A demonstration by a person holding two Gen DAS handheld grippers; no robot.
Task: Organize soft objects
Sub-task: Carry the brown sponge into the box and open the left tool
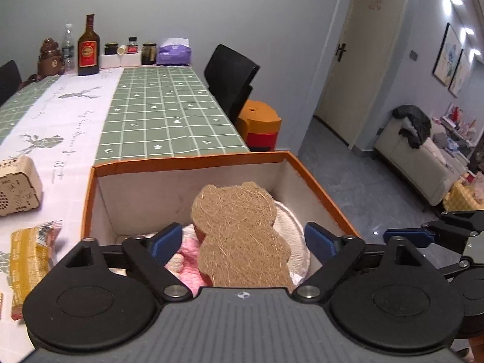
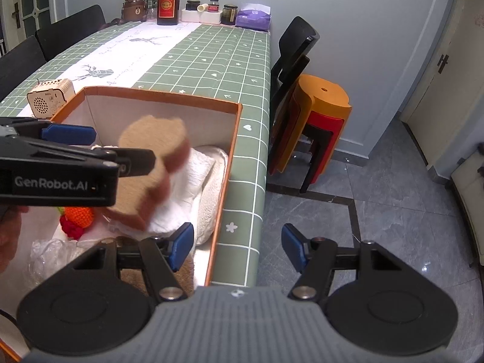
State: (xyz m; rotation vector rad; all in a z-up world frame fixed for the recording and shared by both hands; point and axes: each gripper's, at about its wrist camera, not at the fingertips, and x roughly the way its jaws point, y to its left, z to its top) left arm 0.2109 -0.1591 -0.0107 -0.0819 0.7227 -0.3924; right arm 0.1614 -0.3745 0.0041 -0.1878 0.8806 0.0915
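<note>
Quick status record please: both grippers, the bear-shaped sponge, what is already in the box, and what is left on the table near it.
left gripper: open, fingers wide of the sponge, not pressing it
right gripper: open, empty, over the box's right edge
bear-shaped sponge: between the left fingers, above the box contents; blurred in the right wrist view
orange box: holds white cloth, pink knit item, orange knit item, clear plastic
left on table: yellow packet, wooden radio
</note>
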